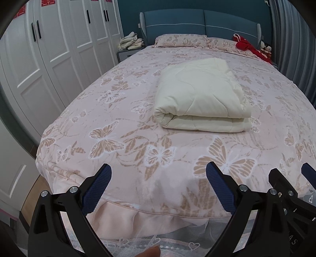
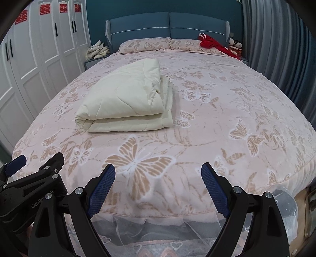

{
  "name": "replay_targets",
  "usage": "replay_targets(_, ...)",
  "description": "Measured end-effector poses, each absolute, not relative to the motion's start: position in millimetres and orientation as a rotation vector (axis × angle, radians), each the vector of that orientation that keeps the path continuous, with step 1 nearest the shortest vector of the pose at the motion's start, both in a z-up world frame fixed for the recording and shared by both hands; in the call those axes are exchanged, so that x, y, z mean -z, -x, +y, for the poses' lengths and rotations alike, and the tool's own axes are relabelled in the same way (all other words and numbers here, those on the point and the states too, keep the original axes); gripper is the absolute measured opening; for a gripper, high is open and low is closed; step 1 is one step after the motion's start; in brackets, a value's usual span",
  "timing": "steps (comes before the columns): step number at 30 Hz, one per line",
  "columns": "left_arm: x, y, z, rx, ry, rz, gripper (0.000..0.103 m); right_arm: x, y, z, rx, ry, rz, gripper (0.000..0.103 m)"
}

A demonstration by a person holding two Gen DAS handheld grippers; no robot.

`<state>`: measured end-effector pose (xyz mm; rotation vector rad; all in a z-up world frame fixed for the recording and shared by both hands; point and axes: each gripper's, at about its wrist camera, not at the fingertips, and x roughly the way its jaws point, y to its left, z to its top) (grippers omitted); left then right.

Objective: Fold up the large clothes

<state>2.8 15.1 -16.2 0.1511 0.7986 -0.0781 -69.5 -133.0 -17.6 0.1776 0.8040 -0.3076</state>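
Occlusions: bed (image 1: pixel 138 110) foot edge is partly behind the hand-held gripper arms in both views. Floor under the bed skirt (image 2: pixel 150 223) sits behind sheer netting, can't tell what's there. Wardrobe (image 1: pixel 49 49) is cut by the left edge, and its red door stickers (image 1: pixel 45 3) are clipped at the top. Small dolls (image 2: pixel 235 46) by the headboard are too small to make out. Pale pile (image 1: pixel 131 41) on the nightstand has unclear contents. Folded quilt (image 2: pixel 126 94) hides its far side and underside. Skin-toned bit (image 1: pixel 150 252) at the bottom edge is cropped.

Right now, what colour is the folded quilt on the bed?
Cream, plain; the folded quilt shows best in the right wrist view.
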Motion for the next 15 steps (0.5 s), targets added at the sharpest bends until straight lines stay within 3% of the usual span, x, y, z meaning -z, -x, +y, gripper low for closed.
replay_targets(15, 13.7, 1.9, 21.2, 0.06, -0.148, 0.758, 0.094, 15.4, 69.7, -128.3, 0.307, -0.164, 0.797, 0.086)
